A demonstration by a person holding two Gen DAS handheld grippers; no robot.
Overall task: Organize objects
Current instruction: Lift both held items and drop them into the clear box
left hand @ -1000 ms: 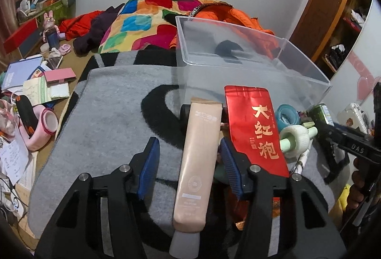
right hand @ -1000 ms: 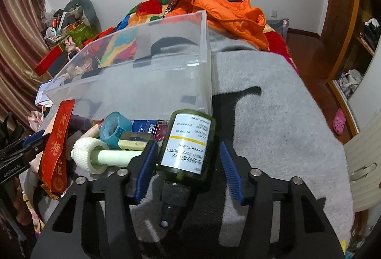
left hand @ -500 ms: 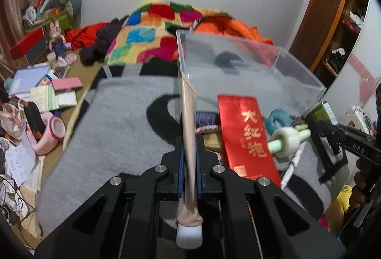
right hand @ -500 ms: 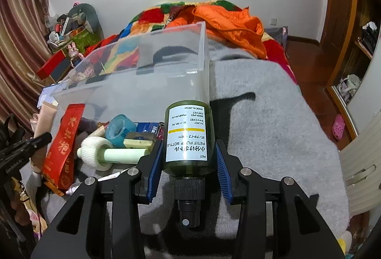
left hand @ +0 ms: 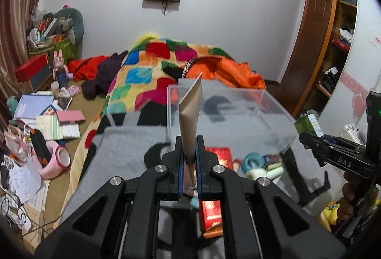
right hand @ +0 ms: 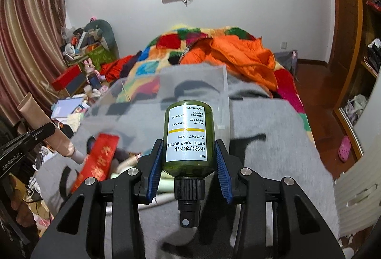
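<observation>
Your left gripper (left hand: 189,159) clamps the beige cosmetic tube (left hand: 190,114); your right gripper (right hand: 188,163) grips the green pump bottle (right hand: 187,137). Both are above the grey blanket (right hand: 266,152), near the clear plastic box (left hand: 238,114).

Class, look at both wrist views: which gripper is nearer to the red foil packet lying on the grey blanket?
Left. The left gripper, shut on the beige tube, is just above the red foil packet. The right gripper, holding the green pump bottle, sits further off to its right.
</observation>
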